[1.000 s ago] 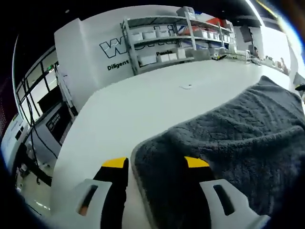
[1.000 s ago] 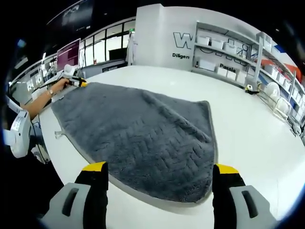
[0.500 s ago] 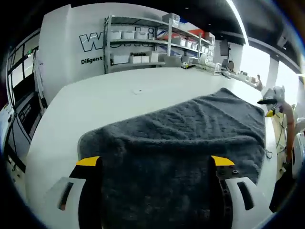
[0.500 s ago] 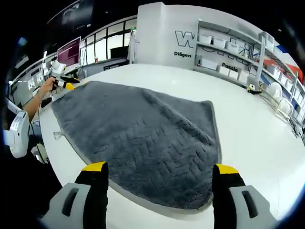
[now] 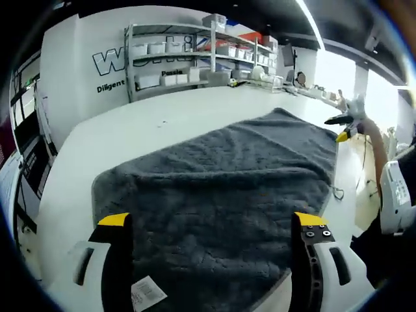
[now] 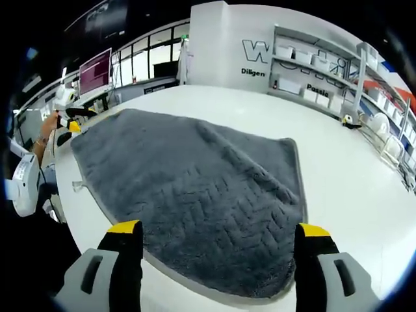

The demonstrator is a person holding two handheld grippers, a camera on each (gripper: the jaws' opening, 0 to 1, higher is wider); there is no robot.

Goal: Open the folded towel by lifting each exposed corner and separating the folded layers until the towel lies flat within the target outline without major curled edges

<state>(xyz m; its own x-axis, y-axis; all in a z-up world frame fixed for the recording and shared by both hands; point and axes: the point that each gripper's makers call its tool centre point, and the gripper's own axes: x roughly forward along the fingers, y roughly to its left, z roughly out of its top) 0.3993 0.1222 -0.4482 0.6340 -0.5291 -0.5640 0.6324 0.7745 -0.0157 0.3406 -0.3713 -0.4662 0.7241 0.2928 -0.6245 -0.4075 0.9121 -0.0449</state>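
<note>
Right now the left tool (image 5: pixel 208 224) has its two jaws spread wide apart, with nothing between them but air. Its jaws have yellow tips and hang over the near end of the towel (image 5: pixel 214 182). They do not pinch it. A small white tag (image 5: pixel 147 290) lies at the towel's near edge, just beside the left jaw.

The right tool (image 6: pixel 214 234) is spread wide too and grips nothing. Its yellow tips sit over the near edge of the towel (image 6: pixel 195 188), one at each side of the near end.

The towel is dark grey and fluffy, with a zigzag pattern. It lies spread out on the white desk (image 5: pixel 169 117). In the right gripper view it looks mostly flat, with a soft ridge running from its top edge down toward the far right corner. A thin pale hem runs round its edges. A little loop (image 6: pixel 78 186) sticks out from the left edge of the towel onto the desk (image 6: pixel 351 182).

In the left gripper view, the right tool (image 5: pixel 342 132) shows past the far right corner of the towel, held by an arm (image 5: pixel 376 140). In the right gripper view, the left tool (image 6: pixel 70 123) shows by the far left corner of the towel, with a hand (image 6: pixel 49 127) on it.

Beyond the towel, past the desk, stand shelves (image 5: pixel 188 55) with white boxes, beside a white wall with dark letters (image 5: pixel 114 64).
</note>
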